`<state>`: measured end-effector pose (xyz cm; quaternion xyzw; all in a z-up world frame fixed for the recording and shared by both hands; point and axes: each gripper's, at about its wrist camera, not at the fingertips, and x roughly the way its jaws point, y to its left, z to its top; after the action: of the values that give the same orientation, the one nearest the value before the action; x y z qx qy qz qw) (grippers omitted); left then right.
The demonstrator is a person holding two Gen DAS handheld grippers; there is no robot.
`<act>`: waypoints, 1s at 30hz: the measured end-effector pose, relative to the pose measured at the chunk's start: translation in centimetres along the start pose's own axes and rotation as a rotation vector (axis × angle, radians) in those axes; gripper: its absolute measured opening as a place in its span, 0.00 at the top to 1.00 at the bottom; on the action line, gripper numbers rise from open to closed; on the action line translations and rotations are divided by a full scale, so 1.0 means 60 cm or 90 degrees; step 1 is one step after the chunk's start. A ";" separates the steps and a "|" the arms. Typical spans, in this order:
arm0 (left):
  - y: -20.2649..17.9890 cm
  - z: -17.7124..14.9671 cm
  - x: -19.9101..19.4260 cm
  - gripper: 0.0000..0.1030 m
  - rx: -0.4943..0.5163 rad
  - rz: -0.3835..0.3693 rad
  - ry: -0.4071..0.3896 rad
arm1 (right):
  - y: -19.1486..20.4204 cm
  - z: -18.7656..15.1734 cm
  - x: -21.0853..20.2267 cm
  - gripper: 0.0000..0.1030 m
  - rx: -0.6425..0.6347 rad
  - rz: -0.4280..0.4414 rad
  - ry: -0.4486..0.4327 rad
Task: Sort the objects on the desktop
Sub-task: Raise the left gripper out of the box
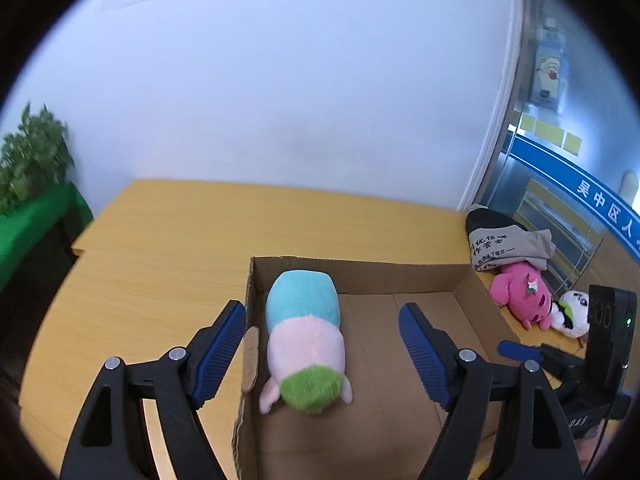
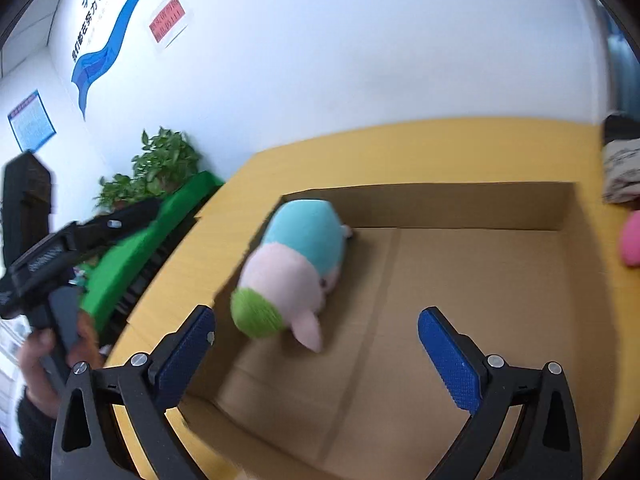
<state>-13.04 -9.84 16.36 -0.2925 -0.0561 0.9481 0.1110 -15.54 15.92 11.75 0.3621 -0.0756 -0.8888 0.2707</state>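
A plush toy [image 1: 306,340] in light blue, pale pink and green lies inside an open cardboard box [image 1: 360,276] against its left wall; it also shows in the right wrist view [image 2: 292,268]. My left gripper [image 1: 322,350] is open above the box, its fingers either side of the toy and clear of it. My right gripper [image 2: 316,354] is open and empty over the box [image 2: 460,208], just in front of the toy. A pink plush [image 1: 522,296] and a white plush [image 1: 574,314] lie on the table right of the box.
The box sits on a yellow wooden table [image 1: 160,264]. Folded clothes [image 1: 504,244] lie at the table's far right. A green cloth [image 2: 132,248] and a potted plant [image 2: 160,164] stand left of the table. A white wall is behind.
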 end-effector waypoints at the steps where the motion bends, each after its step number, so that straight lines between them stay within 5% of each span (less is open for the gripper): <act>1: -0.008 -0.008 -0.013 0.23 0.006 0.006 -0.009 | 0.009 -0.003 -0.011 0.00 -0.007 -0.001 -0.005; 5: -0.032 -0.056 -0.071 0.23 0.023 0.018 -0.024 | 0.016 -0.035 -0.085 0.07 -0.038 -0.039 -0.038; 7: -0.044 -0.080 -0.095 0.25 0.033 0.015 -0.022 | 0.014 -0.059 -0.151 0.48 -0.059 -0.052 -0.058; 8: -0.046 -0.087 -0.107 0.28 0.033 0.012 -0.028 | 0.018 -0.067 -0.171 0.58 -0.069 -0.067 -0.063; 9: -0.046 -0.098 -0.122 0.36 0.027 0.007 -0.041 | 0.022 -0.073 -0.180 0.70 -0.074 -0.075 -0.067; 11: -0.044 -0.114 -0.142 0.88 0.004 0.009 -0.050 | 0.024 -0.083 -0.196 0.73 -0.076 -0.076 -0.071; 12: -0.043 -0.120 -0.145 0.95 -0.007 0.017 -0.042 | 0.024 -0.089 -0.198 0.73 -0.077 -0.080 -0.070; 15: -0.039 -0.136 -0.156 0.94 -0.024 0.028 -0.025 | 0.025 -0.103 -0.207 0.68 -0.080 -0.079 -0.061; 16: -0.041 -0.140 -0.159 0.87 -0.024 0.029 -0.023 | 0.025 -0.105 -0.207 0.43 -0.078 -0.076 -0.058; 18: -0.048 -0.148 -0.163 0.54 -0.026 0.046 -0.018 | 0.021 -0.111 -0.210 0.00 -0.074 -0.082 -0.060; 19: -0.050 -0.152 -0.167 0.28 -0.028 0.053 -0.024 | 0.019 -0.114 -0.215 0.00 -0.075 -0.086 -0.070; 20: -0.053 -0.156 -0.173 0.22 -0.032 0.057 -0.040 | 0.018 -0.117 -0.224 0.00 -0.076 -0.086 -0.079; 24: -0.066 -0.169 -0.194 0.22 -0.032 0.054 -0.078 | 0.007 -0.131 -0.242 0.00 -0.086 -0.096 -0.082; 30: -0.064 -0.180 -0.178 0.22 -0.042 0.052 -0.042 | -0.031 -0.164 -0.260 0.00 -0.065 -0.098 -0.059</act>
<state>2.36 -8.25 13.93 -0.2668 -0.0789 0.9586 0.0605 -0.33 26.45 13.41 0.3113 -0.0147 -0.9254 0.2159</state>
